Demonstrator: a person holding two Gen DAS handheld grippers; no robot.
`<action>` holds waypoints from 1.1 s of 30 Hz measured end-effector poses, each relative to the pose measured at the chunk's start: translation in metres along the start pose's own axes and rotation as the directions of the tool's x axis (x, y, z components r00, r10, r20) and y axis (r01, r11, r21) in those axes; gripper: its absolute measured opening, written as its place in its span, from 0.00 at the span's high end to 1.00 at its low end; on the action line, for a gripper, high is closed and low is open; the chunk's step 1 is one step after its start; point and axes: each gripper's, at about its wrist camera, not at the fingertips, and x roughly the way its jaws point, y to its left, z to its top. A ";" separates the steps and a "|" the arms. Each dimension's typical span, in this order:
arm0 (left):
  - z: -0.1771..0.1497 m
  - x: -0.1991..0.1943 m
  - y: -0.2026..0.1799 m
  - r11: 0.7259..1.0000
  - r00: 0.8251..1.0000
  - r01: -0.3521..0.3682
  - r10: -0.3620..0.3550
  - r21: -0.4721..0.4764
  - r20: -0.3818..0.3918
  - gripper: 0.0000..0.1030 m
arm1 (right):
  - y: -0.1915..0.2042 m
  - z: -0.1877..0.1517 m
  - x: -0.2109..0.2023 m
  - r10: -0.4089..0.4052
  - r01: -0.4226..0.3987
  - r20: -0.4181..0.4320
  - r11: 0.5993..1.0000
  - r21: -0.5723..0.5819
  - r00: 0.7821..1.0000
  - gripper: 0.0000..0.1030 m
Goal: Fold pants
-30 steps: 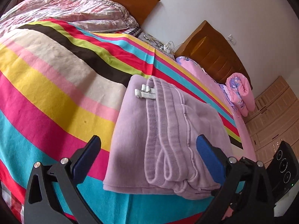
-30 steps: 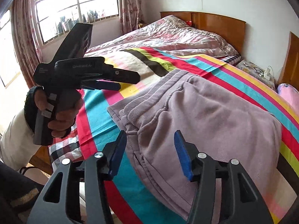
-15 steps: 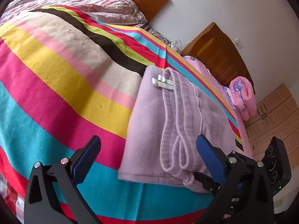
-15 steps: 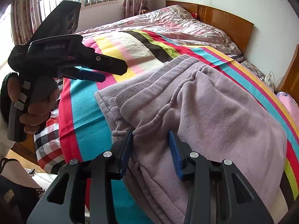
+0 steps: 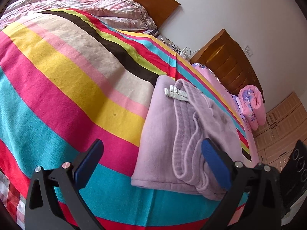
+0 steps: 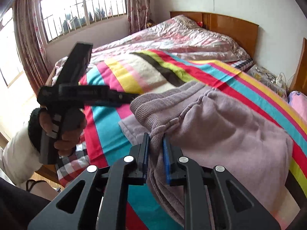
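Right gripper closing, pinching pants waistband.
Left gripper spread above striped blanket; pants' long axis runs near-to-far.

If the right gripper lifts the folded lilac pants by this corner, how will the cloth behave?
The pants are probably floppy: the fabric bunches between the closing jaws of the right gripper. The stacked layers may slide apart, since only one edge is pinched. They look thick, so likely not slippery.

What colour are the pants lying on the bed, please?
Pale lilac pants, clearest in the left wrist view.
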 end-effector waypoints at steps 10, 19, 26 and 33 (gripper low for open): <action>-0.001 -0.002 0.004 1.000 1.000 -0.015 0.015 -0.005 0.003 0.01 | 0.026 -0.022 0.022 0.001 -0.013 -0.061 0.981 -0.192 0.998 0.25; -0.002 -0.012 0.001 1.000 1.000 -0.012 0.012 0.010 0.015 0.01 | 0.056 -0.044 0.037 -0.295 0.257 0.008 0.822 -0.508 0.956 0.68; 0.003 -0.017 0.001 0.986 0.987 0.151 -0.155 -0.076 -0.043 0.01 | 0.014 -0.017 -0.012 -0.147 0.174 0.134 0.960 -0.221 0.980 0.83; 0.018 0.034 -0.001 0.825 0.834 0.437 -0.521 -0.358 -0.183 0.02 | -0.002 -0.016 -0.027 -0.106 0.132 0.189 0.982 -0.131 0.976 0.83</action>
